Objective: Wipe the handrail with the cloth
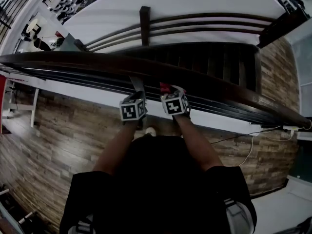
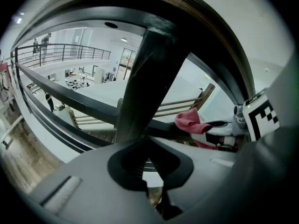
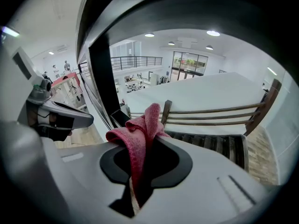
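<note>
The right gripper [image 1: 173, 92] is clamped on the pink cloth [image 3: 140, 129], which bunches past its tips, just below the dark wooden handrail [image 1: 97, 62] and not clearly touching it. The left gripper [image 2: 146, 141] has its jaws together on nothing, tips by a baluster [image 2: 145, 83]. Best to press the bunch onto the rail's top and sweep in 1 long, steady stroke

Head view sits above the handrail [image 1: 97, 61], looking steeply down over it onto the stair railing [image 1: 145, 26] beyond. Both gripper views sit tight under the handrail, facing out at that same stair railing. The left one also catches the right gripper [image 2: 208, 127] and its cloth [image 2: 189, 122].
</note>
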